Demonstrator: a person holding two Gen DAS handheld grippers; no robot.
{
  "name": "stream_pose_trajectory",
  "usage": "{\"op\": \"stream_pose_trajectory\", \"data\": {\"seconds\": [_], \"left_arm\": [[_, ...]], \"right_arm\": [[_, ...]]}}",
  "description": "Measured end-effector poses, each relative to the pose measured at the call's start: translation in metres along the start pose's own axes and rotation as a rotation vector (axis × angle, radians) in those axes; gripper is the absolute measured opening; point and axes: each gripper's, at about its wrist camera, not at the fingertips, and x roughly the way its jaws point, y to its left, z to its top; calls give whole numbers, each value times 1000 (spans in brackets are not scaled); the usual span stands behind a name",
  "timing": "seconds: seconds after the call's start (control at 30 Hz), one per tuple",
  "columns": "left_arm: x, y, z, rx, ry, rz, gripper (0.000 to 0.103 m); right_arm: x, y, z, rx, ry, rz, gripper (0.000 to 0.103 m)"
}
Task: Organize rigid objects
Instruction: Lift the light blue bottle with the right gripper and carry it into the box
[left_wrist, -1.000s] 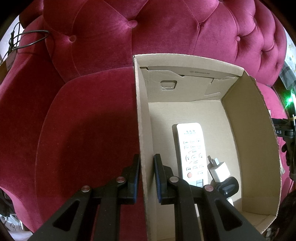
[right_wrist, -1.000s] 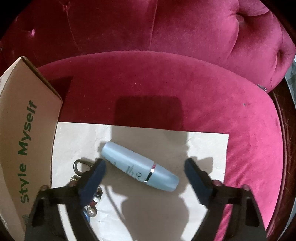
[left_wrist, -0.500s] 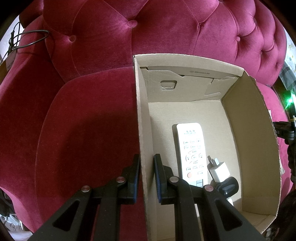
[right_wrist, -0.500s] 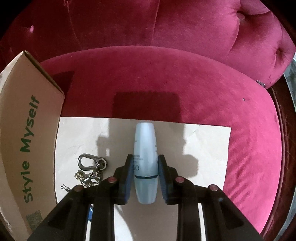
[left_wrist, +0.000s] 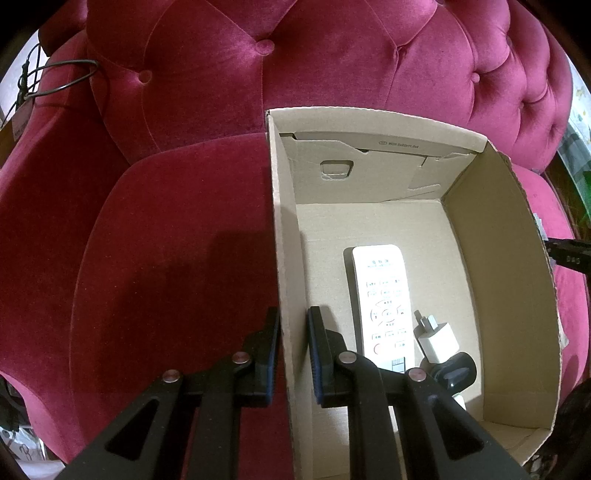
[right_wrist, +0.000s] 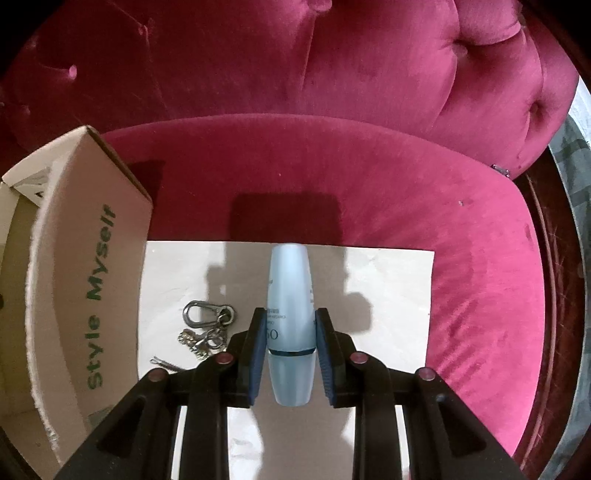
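The right gripper (right_wrist: 290, 349) is closed on the pale blue bottle (right_wrist: 290, 317) near its silver band, base pointing ahead; it looks light, rigid and slick, so a mid-body hold probably suits; left gripper (left_wrist: 293, 350) pinches the cardboard box (left_wrist: 284, 258) wall.

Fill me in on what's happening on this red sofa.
A person is sorting small items into a cardboard box with two handheld grippers. The left gripper is clamped on the box's side wall. The right gripper has just closed on a pale blue bottle above a sheet of paper, where a keyring remains. A remote and charger lie inside.
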Motion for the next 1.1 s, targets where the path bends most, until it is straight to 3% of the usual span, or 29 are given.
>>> {"op": "stream_pose_trajectory", "data": {"seconds": [0.47,1.1], "left_arm": [[-1,1,-2,-6,-5,-5,16],[0,3,-2,-12,-6,-12,16]], "right_arm": [[-51,12,-10,4,-43,3,27],[-110,66,-14,-68,-97,47,27]]}}
